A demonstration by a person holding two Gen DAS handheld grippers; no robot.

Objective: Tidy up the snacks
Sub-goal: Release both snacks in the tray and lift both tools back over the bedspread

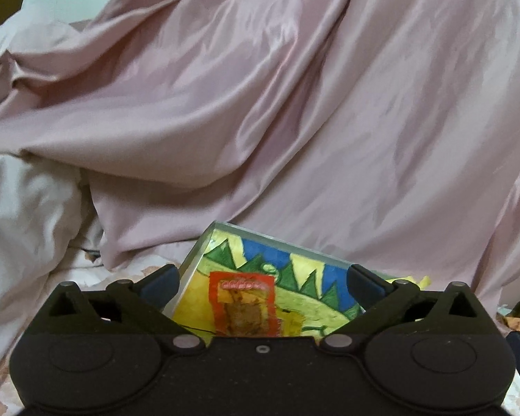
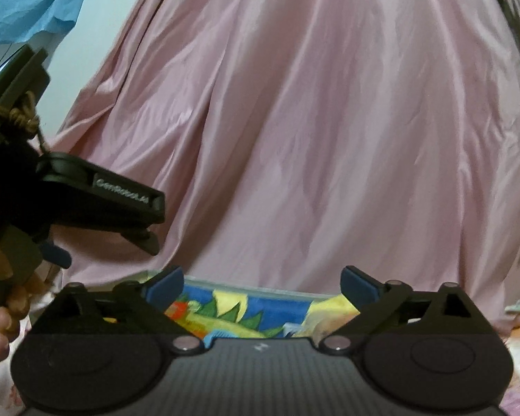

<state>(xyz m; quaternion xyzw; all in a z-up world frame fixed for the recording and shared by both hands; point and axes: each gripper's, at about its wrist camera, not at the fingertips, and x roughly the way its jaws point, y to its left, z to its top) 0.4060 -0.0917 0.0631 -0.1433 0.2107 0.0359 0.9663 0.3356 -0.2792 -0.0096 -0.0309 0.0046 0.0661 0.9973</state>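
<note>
Left tongs (image 1: 263, 279): spread to the full, gripping nothing; blue pads (image 1: 163, 282) standing off to either side, with the box (image 1: 260, 298) showing between and beyond them. Right tongs (image 2: 261, 286): likewise wide, empty, aimed level over the same box.

Box: painted top in green, blue and yellow, with 1 red patch; near and low in both views, on the bedding just before the pink sheet (image 1: 294, 104), skewed with 1 corner to the far side. Cannot tell whether lying flat or propped on a fold.

Risks from here, as judgement only:
- Closing on the skewed box: pads on a corner rather than on 2 parallel sides, hence twisting out or skidding over the soft bedding. Better to square up first.
- 2 tongs over 1 box: left tongs close in at the left of the right view, held by a hand (image 2: 3, 298); crowding, knocked fingers or a tug from both sides all possible.
- Sheet draped just behind the far edge: easy to pinch a fold along with the box and drag cloth.
- Soft ground beneath: any downward press likely to sink the box and tip it away from the pads.
- Smooth sides, weight unknown: shallow grip apt to slip on lifting
</note>
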